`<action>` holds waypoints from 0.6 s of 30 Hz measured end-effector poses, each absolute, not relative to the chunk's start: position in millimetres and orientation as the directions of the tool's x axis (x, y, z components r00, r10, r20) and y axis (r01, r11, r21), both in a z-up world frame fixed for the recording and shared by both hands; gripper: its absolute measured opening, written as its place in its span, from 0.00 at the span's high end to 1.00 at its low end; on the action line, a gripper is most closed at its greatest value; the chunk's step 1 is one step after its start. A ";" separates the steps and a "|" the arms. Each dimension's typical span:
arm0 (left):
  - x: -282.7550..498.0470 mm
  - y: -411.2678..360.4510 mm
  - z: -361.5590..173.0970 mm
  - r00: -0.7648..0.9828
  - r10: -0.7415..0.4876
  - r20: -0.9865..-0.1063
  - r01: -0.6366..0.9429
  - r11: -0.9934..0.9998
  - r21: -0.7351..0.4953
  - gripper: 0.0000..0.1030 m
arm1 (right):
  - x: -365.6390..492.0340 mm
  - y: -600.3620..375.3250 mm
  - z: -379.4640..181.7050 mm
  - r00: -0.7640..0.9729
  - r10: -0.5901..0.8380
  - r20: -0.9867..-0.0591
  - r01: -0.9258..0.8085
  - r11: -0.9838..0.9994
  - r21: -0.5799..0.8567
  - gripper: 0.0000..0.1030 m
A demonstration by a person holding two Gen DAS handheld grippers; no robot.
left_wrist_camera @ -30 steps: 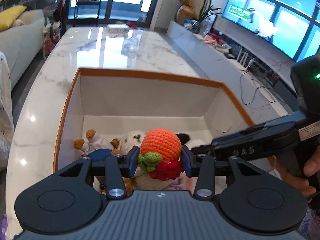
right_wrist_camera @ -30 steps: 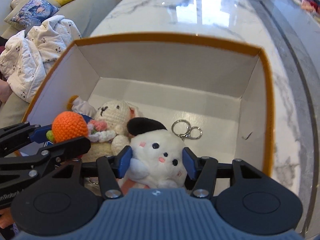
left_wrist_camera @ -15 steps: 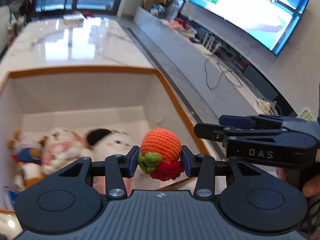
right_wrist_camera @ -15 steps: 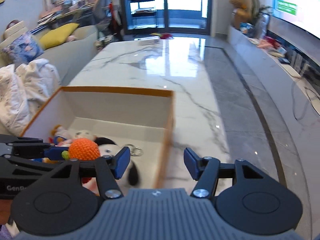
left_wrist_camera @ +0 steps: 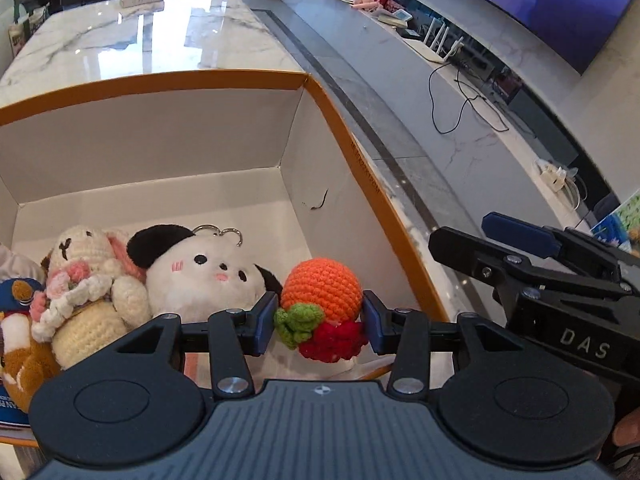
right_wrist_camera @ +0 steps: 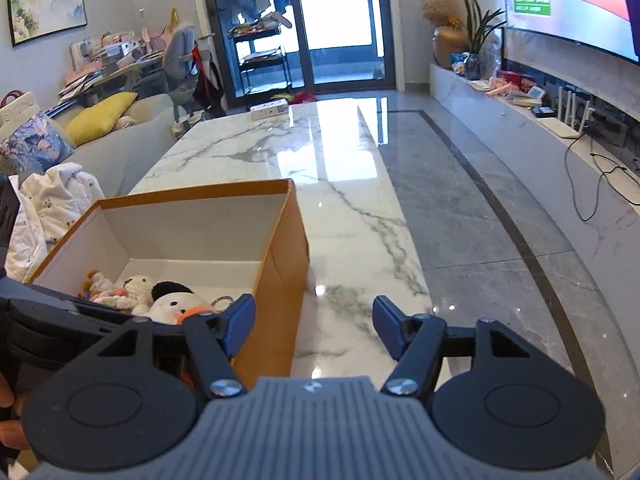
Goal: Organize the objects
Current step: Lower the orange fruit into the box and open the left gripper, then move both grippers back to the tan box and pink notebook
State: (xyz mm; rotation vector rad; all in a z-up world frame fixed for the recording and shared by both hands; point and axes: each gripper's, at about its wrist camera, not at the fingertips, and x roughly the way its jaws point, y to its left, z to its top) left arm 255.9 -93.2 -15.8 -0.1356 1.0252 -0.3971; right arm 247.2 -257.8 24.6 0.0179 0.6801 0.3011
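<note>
A long white marble table (right_wrist_camera: 320, 168) with grey veining is seen running toward glass balcony doors (right_wrist_camera: 320, 24); a small white carton (right_wrist_camera: 269, 109) lies at its far end. A grey sofa (right_wrist_camera: 132, 152) with a yellow cushion (right_wrist_camera: 100, 114) stands along one side, and a low marble ledge under a large wall screen (right_wrist_camera: 572, 8) along the other, with grey polished floor (right_wrist_camera: 500, 248) between ledge and table.

An open cardboard box (left_wrist_camera: 360, 168) — orange outside, white inside — is set on the near end of the table. Inside it, against the near wall, a white plush with a black ear and a key ring (left_wrist_camera: 204, 272) lies beside a cream crocheted bunny (left_wrist_camera: 88, 280), with a brown-and-blue toy (left_wrist_camera: 16, 320) partly seen at the edge.

The left gripper (left_wrist_camera: 318, 322) is clenched on a crocheted orange ball with green and red trim (left_wrist_camera: 322, 304), held over the box's near right corner, just beside the white plush; whether it touches the plush cannot be told.

The right gripper (right_wrist_camera: 314, 324) is held outside the box, over bare marble just past the box's right wall — its jaws are opening, with nothing between them.
</note>
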 end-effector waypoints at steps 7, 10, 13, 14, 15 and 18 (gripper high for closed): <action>246.5 -88.3 -7.5 0.489 -0.356 -0.796 0.252 0.931 -0.262 0.43 | 238.3 -254.3 25.0 0.721 0.290 -0.629 -0.294 0.950 0.101 0.35; 234.6 -79.7 2.7 0.516 -0.360 -0.777 0.245 0.931 -0.269 0.43 | 230.1 -254.9 27.5 0.715 0.293 -0.635 -0.295 0.950 0.107 0.35; 214.0 -74.9 21.0 0.574 -0.339 -0.746 0.260 0.939 -0.227 0.43 | 215.7 -254.7 30.6 0.720 0.306 -0.623 -0.305 0.946 0.112 0.35; 205.4 -71.9 27.4 0.592 -0.335 -0.734 0.267 0.940 -0.214 0.43 | 210.0 -255.0 31.9 0.727 0.310 -0.612 -0.305 0.945 0.116 0.35; 195.0 -68.3 34.3 0.609 -0.333 -0.720 0.274 0.940 -0.204 0.43 | 204.1 -254.4 32.8 0.733 0.314 -0.603 -0.306 0.945 0.120 0.35; 165.9 -54.2 48.7 0.649 -0.321 -0.690 0.267 0.945 -0.189 0.43 | 186.1 -249.5 32.4 0.737 0.345 -0.581 -0.321 0.935 0.149 0.35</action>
